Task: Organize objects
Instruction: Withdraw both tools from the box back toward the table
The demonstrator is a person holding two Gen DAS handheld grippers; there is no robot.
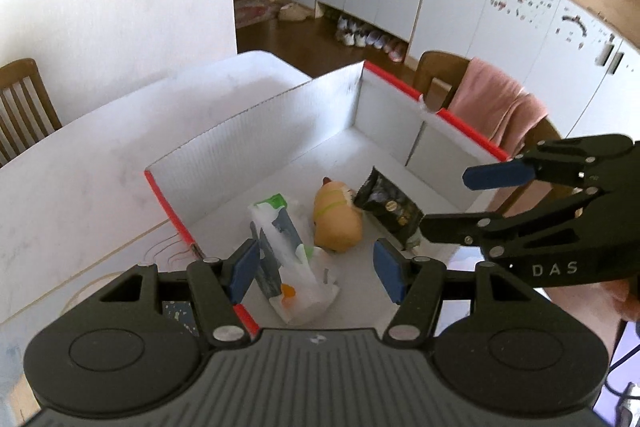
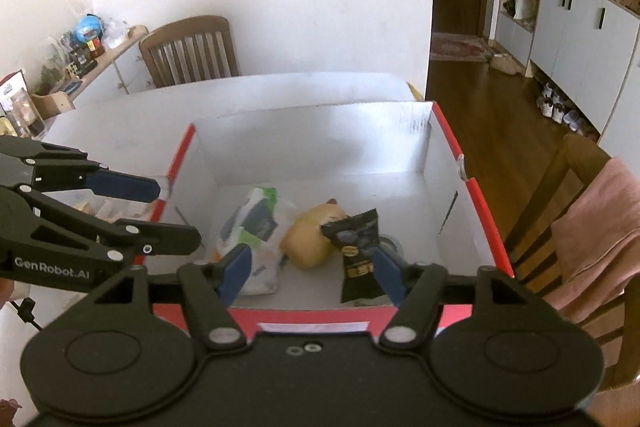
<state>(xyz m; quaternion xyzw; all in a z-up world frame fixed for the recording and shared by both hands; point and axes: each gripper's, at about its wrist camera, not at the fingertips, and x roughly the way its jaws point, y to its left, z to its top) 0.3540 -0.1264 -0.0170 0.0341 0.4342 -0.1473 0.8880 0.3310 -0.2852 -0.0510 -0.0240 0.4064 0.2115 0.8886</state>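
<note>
A: Where are the things being organized?

B: Inside a white box with red edges, which sits on a white bench. A white plastic-wrapped pack lies toward the box's left wall, a tan plush toy at its middle, and a black snack packet leans against the toy's right side.

A: And the hand-held grippers?

B: Both hover above the box's near edge. The left hand-held gripper stands half open and holds nothing. The right hand-held gripper gapes too, empty, the black packet below it.
</note>
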